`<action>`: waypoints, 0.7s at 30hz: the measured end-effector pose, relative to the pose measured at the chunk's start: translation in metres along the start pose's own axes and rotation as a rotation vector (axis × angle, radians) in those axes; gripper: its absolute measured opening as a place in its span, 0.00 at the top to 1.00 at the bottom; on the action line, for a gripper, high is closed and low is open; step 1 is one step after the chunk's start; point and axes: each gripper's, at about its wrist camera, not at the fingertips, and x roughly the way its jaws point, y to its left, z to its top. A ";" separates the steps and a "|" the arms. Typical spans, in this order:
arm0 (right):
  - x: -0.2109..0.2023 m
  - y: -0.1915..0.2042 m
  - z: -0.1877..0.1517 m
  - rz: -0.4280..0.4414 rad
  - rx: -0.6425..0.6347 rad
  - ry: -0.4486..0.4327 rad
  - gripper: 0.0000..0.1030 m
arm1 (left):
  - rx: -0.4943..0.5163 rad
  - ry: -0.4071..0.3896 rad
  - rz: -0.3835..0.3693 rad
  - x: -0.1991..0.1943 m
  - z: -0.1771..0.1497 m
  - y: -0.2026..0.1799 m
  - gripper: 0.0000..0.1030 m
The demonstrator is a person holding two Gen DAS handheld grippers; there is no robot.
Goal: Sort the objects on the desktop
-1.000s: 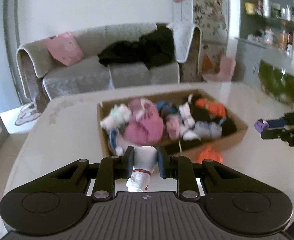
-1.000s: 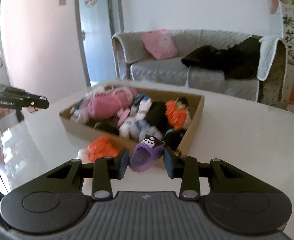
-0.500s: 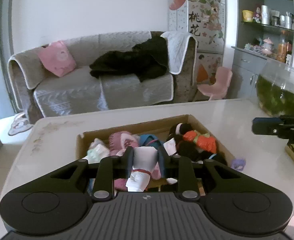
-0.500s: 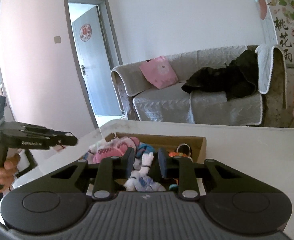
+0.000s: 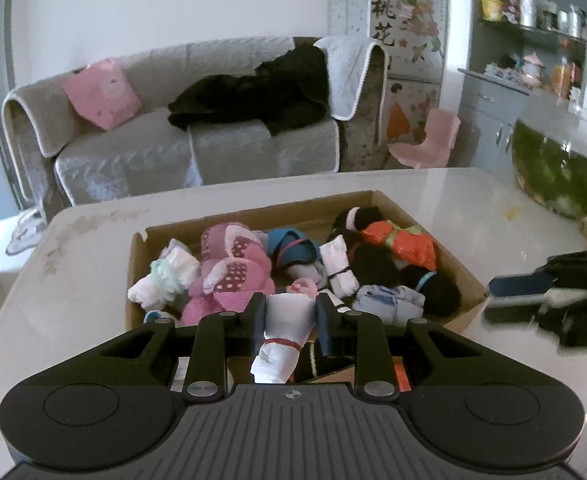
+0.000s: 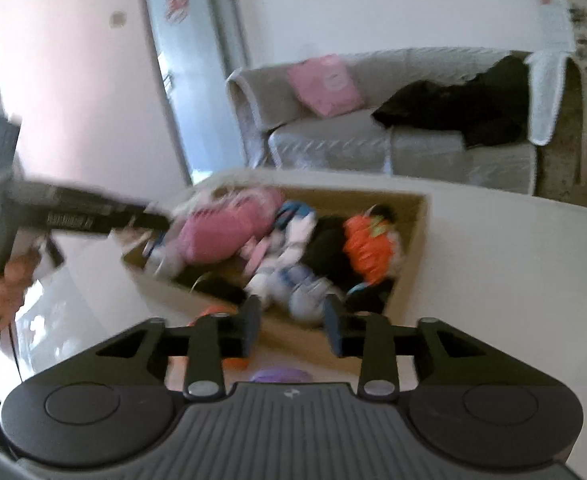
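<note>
A cardboard box [image 5: 133, 248] full of rolled socks and soft toys sits on the white table [image 5: 73, 248]. My left gripper [image 5: 289, 312] is shut on a white sock roll tied with a red band [image 5: 283, 332], held above the box's near edge. My right gripper [image 6: 291, 316] is open and empty, over the near side of the box [image 6: 419, 216]. A purple toy slipper [image 6: 279, 376] lies on the table just below it, partly hidden. An orange item [image 6: 209, 314] lies beside the box. The right gripper shows at the right in the left wrist view [image 5: 549, 292].
A green fish bowl [image 5: 557, 168] stands at the table's far right. A grey sofa [image 5: 197, 148] with a pink cushion and black clothes is behind the table. A pink child's chair [image 5: 429, 144] and a cabinet stand at the right.
My right gripper has let go of the purple slipper, opened, and dropped back toward the box. My left gripper, still holding the white sock roll, has moved over the box's near edge.
</note>
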 end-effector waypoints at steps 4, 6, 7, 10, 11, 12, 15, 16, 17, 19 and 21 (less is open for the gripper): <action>0.018 0.014 -0.018 -0.016 -0.052 0.084 0.55 | 0.029 0.003 -0.013 -0.001 -0.004 -0.009 0.68; 0.019 0.017 -0.025 -0.042 -0.085 0.100 0.44 | 0.038 0.004 -0.021 -0.002 -0.005 -0.010 0.68; 0.018 0.017 -0.029 -0.054 -0.098 0.103 0.36 | 0.041 0.004 -0.024 -0.002 -0.006 -0.011 0.68; 0.018 0.013 -0.037 -0.060 -0.093 0.124 0.30 | 0.048 0.003 -0.028 -0.003 -0.007 -0.012 0.68; 0.018 0.013 -0.039 -0.064 -0.092 0.131 0.32 | 0.047 0.004 -0.028 -0.003 -0.007 -0.012 0.68; 0.018 0.014 -0.041 -0.070 -0.094 0.139 0.34 | 0.046 0.005 -0.027 -0.002 -0.006 -0.013 0.68; 0.020 0.020 -0.046 -0.085 -0.116 0.155 0.42 | 0.046 0.009 -0.031 0.000 -0.006 -0.015 0.67; 0.020 0.021 -0.045 -0.085 -0.123 0.155 0.50 | 0.050 0.010 -0.029 0.000 -0.006 -0.016 0.67; 0.019 0.022 -0.044 -0.079 -0.119 0.153 0.64 | 0.052 0.011 -0.030 0.000 -0.006 -0.017 0.67; 0.018 0.020 -0.043 -0.061 -0.100 0.149 0.81 | 0.055 0.011 -0.035 0.000 -0.006 -0.019 0.67; 0.020 0.019 -0.043 -0.055 -0.100 0.147 0.82 | 0.061 0.011 -0.031 0.000 -0.007 -0.020 0.66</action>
